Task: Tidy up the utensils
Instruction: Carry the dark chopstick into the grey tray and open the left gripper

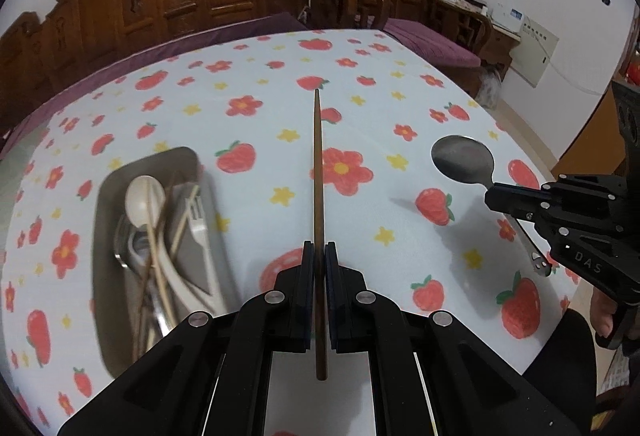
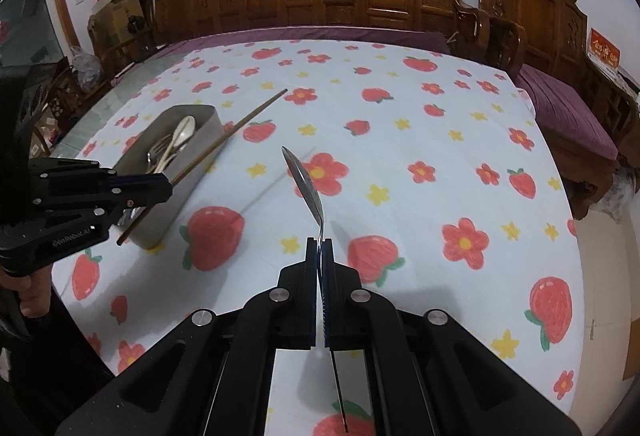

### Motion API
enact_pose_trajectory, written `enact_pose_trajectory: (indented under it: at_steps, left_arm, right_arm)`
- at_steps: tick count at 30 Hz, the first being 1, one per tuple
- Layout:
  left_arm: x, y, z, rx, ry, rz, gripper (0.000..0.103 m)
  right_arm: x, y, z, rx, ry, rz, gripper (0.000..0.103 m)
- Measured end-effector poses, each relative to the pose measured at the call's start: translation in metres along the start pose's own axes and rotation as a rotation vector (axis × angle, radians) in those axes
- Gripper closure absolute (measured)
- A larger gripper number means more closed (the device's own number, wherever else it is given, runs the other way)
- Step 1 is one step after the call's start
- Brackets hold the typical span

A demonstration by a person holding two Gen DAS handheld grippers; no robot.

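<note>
From your left wrist camera, your left gripper (image 1: 319,250) has its fingers clamped on a thin brown wooden chopstick (image 1: 318,172), which runs straight forward above the white tablecloth printed with red strawberries and flowers (image 1: 248,76). To its left, a grey rectangular metal tray (image 1: 108,196) sits on the cloth and holds a white plastic spoon (image 1: 145,201), a fork and pale chopsticks in a loose heap. Off to the right, your right gripper (image 1: 494,198) pinches the shiny steel spoon (image 1: 463,159) by its neck.

From your right wrist camera, your right gripper (image 2: 320,248) is closed tight on the steel spoon's (image 2: 304,180) handle, bowl edge-on and pointing forward, lifted clear of the tablecloth (image 2: 420,124). On the left, your left gripper (image 2: 162,188) holds the brown chopstick (image 2: 240,124) slanted over the near corner of the grey tray (image 2: 200,140).
</note>
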State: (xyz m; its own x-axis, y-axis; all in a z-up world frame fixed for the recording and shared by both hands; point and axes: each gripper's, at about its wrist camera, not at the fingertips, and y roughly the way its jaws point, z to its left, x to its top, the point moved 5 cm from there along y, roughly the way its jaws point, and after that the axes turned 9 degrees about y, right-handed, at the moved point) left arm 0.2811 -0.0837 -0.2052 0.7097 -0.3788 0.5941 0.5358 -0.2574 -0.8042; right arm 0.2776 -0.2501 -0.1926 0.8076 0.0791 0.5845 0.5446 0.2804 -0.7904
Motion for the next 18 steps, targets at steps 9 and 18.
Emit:
enact_pose_trajectory:
  at_steps: [9,18]
  left_arm:
    - [-0.013,-0.021,0.034,0.024,-0.017,-0.006,0.099]
    - [-0.032,-0.020,0.076,0.056,-0.054,0.026,0.099]
  right_arm:
    - [0.003,0.007,0.023,0.019,-0.018,0.005,0.100]
    - [0.004,0.015,0.039,0.033,-0.035,0.015,0.100]
